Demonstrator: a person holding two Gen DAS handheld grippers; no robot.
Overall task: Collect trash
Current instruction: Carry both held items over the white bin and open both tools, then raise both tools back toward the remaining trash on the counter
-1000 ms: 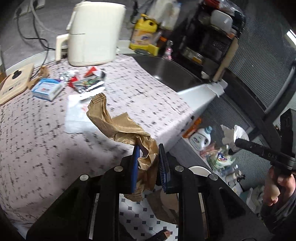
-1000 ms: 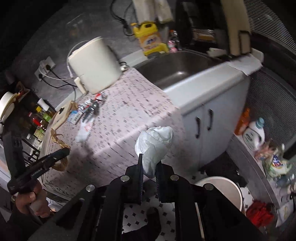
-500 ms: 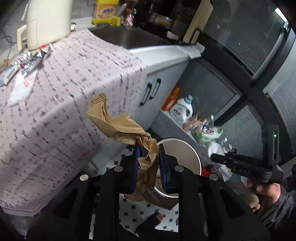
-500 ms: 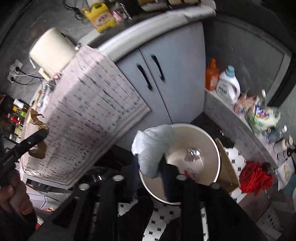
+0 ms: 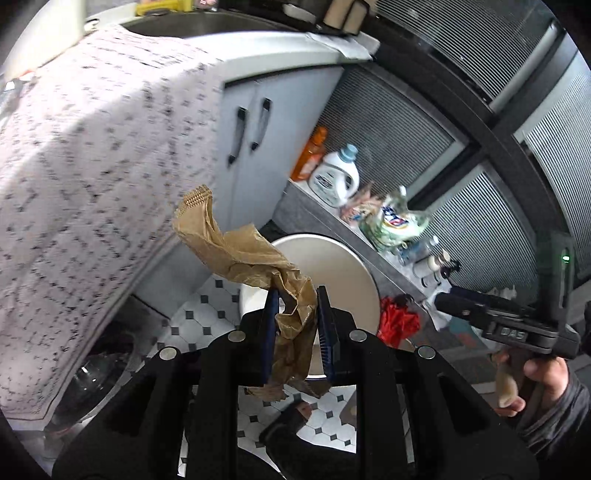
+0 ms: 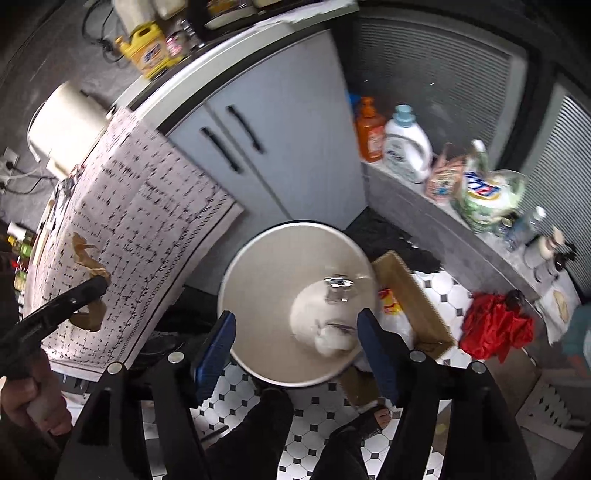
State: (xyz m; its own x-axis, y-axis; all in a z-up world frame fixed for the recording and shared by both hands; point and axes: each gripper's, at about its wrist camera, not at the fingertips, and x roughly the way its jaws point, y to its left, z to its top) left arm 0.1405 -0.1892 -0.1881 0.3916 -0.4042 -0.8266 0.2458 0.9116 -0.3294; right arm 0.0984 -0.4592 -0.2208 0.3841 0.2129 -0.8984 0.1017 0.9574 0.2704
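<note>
Bin point(image 6: 258, 295) mouth open from above, nothing over it but the right gripper point(image 6: 295, 343), jaws just opened wide and empty. Table point(image 6: 147, 206) cloth overhangs on its left; cardboard box point(image 6: 410, 291) touches its right rim; ledge point(image 6: 436, 221) crowded with bottles beyond. Cabinet doors point(image 6: 266, 129) block behind.

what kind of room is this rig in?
Most likely a home kitchen, maybe doubling as a laundry corner: a sink set in a counter over cabinet doors, detergent bottles on a low ledge, and a round bin on the tiled floor.
</note>
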